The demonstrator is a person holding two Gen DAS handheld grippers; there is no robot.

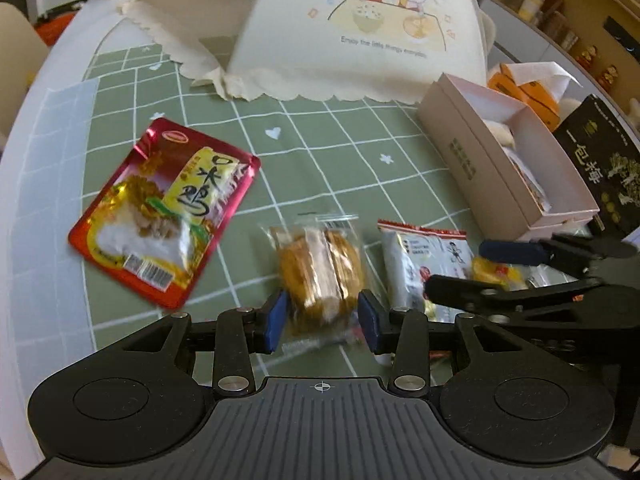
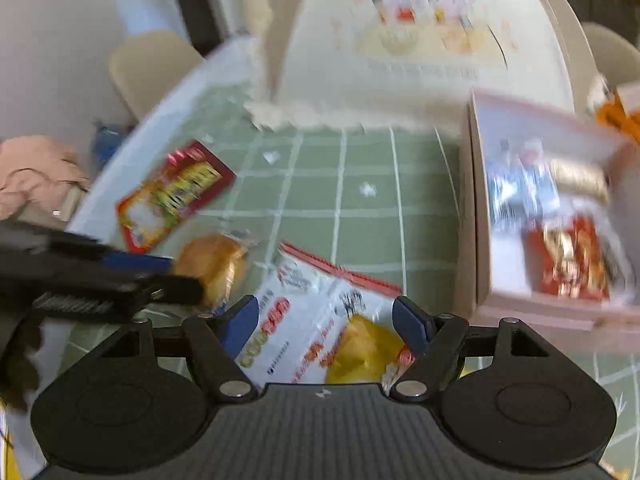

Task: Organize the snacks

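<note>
Left wrist view: left gripper [image 1: 323, 317] jaws straddle the clear-wrapped pastry [image 1: 320, 276], apart, while right gripper [image 2: 325, 322] jaws flank the white snack packet [image 2: 320, 320], unclamped, probably bound for the open box [image 1: 460, 148].

On the cream food cover [image 1: 352, 36] you can read "Enjoy the little things everyday" under the cartoon of two children. The red snack pouch [image 1: 164, 212] carries large Chinese characters, "口水鸡", on its yellow panel, plus a barcode. The black box [image 1: 604, 168] shows "一包棒" in pale characters; print elsewhere is too blurred for you to read.
</note>
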